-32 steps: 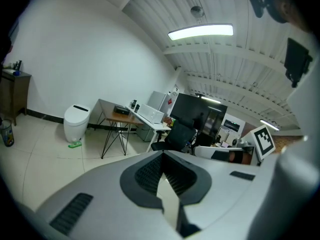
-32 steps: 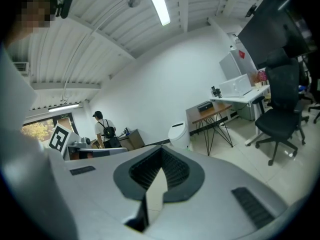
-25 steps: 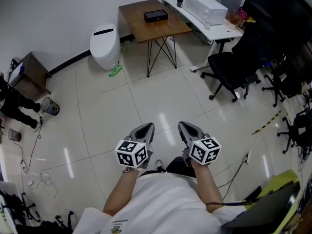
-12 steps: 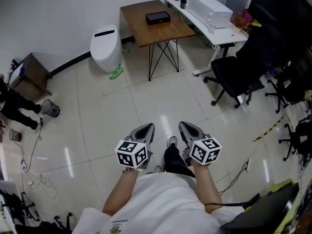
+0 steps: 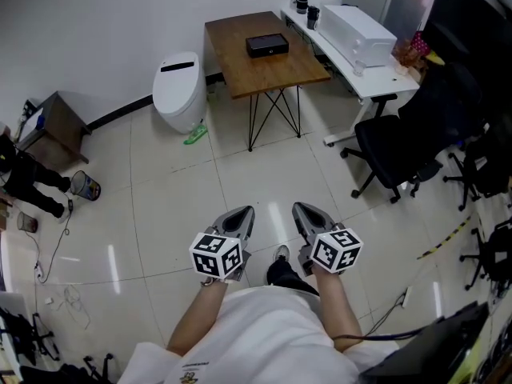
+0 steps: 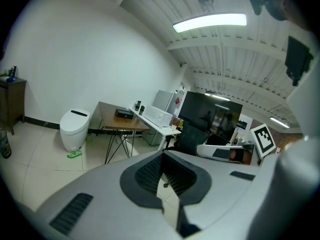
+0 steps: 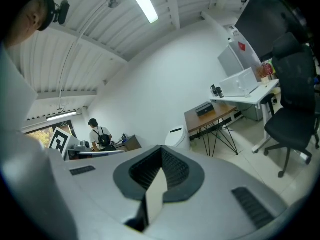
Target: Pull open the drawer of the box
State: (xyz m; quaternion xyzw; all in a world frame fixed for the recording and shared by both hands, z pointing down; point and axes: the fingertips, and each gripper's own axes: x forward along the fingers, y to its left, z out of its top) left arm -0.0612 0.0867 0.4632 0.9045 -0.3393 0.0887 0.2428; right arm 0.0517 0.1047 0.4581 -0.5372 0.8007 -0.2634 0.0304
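Observation:
A small black box lies on a wooden table with thin black legs, far ahead by the white wall. The same black box shows small in the left gripper view and also in the right gripper view. No drawer can be made out at this distance. My left gripper and right gripper are held side by side before the person's body, over bare floor tiles, well short of the table. Both are shut with nothing in them.
A white rounded bin stands left of the table. A white desk with a long white case is on its right, with black office chairs in front. A brown cabinet and cables lie at the left. A person stands far off.
The table and box have slid lower and nearer in the head view as the person steps forward. Both grippers keep their place before the body and stay shut.

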